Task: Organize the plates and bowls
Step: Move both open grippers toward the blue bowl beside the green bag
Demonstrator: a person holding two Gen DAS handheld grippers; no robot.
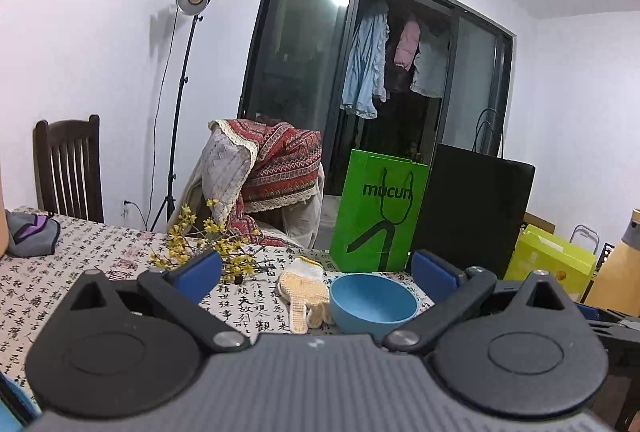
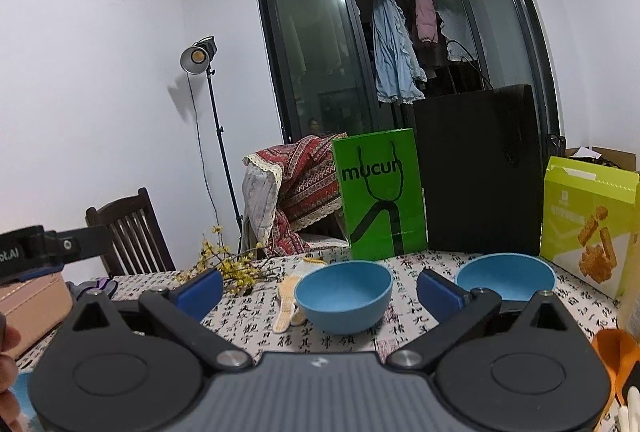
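Two blue bowls (image 2: 344, 296) (image 2: 506, 278) upright; side by side.

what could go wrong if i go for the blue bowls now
1. The work glove lies right against the nearer blue bowl; a finger of the open right gripper may snag it.
2. The yellow flower sprigs lie close to the open left gripper and could get swept aside.
3. The second blue bowl sits near the snack box, leaving little room.

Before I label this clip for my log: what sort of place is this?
Probably a home dining room: a calligraphy-print tablecloth holding two blue plastic bowls, a dark wooden slatted chair, and laundry hanging behind dark-framed glass sliding doors.
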